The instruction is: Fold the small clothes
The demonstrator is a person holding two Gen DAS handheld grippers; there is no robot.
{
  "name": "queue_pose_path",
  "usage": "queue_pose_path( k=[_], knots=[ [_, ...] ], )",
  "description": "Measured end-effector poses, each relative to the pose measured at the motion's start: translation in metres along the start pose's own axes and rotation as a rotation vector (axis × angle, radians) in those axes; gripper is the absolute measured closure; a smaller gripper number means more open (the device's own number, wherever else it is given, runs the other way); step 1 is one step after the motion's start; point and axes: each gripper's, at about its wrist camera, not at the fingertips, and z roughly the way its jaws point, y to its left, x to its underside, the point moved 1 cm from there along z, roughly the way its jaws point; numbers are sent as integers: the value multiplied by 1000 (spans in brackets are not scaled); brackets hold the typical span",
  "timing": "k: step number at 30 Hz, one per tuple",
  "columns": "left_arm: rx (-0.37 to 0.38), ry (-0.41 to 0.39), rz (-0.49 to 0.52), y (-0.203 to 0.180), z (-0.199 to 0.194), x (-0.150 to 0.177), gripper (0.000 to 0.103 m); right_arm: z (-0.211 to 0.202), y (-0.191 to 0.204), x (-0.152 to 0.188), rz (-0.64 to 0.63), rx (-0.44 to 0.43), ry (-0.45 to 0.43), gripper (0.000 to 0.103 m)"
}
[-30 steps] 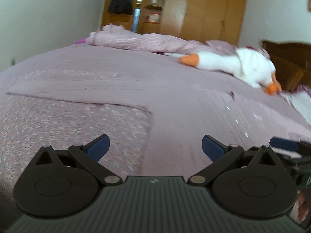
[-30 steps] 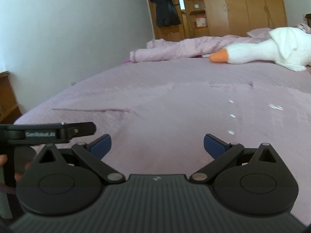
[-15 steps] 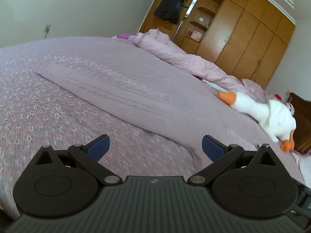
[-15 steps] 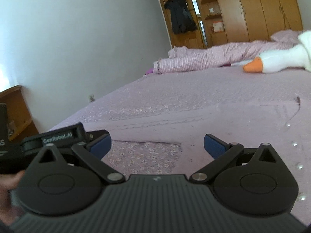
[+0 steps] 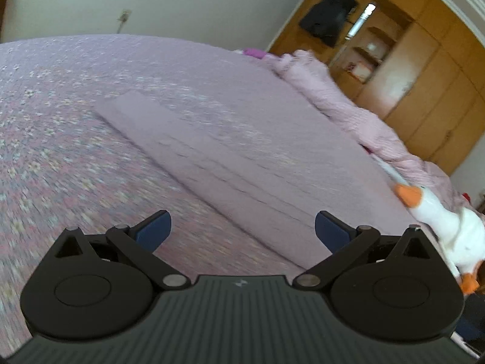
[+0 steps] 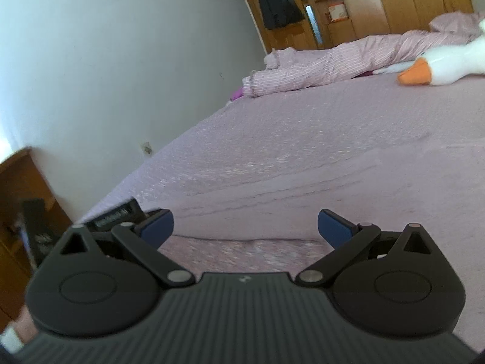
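A lilac knitted garment (image 5: 218, 163) lies flat on the flowered purple bedspread (image 5: 60, 151), a long strip running from upper left to lower right. My left gripper (image 5: 241, 229) hovers open over its near edge with nothing between the blue fingertips. In the right wrist view the same garment (image 6: 348, 188) spreads across the bed, its near hem just ahead of my right gripper (image 6: 245, 227), which is also open and empty. The left gripper's body (image 6: 118, 215) shows at the right view's left edge.
A white plush goose (image 5: 448, 221) with an orange beak (image 6: 415, 74) lies on the far side of the bed. A rumpled pink striped quilt (image 6: 327, 63) lies along the bed's far edge. Wooden wardrobes (image 5: 424, 69) stand behind it, and a wooden cabinet (image 6: 18, 200) is at the left.
Both grippers have swung left, so the views now show more of the flowered bedspread and the wall. Both stayed open. The garment has not visibly moved.
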Motion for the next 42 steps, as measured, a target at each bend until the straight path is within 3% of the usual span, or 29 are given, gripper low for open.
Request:
queue_pose_path(
  k=[3,11,18,19,20,22,24,27,36,42],
  knots=[
    [-46,-22,-82,33,6,-7,0,6,4,2,13,-22,-23,0],
    [65,-97,-295,88,36,-55,0,8,-5,2,39,-13,-32,0],
    [71,-209,-336,96,56,-74,1,15,-20,5,22,17,-17,0],
    [75,-224,-348,99,52,-71,4,17,-22,5,30,24,-11,0],
    [69,-230,-356,100,51,-72,12,17,-24,5,42,24,-11,0],
    [56,-226,-361,107,50,-71,36,16,-26,6,71,11,-18,0],
    [17,-206,-388,116,52,-68,70,16,-25,8,83,7,-22,0],
    [6,-205,-431,128,51,-67,90,15,-22,15,87,4,-14,0],
    [-9,-258,-415,115,38,-69,94,11,-20,18,62,13,-6,0],
    [49,-298,-342,82,26,-75,94,7,-31,13,81,35,-27,0]
  ],
)
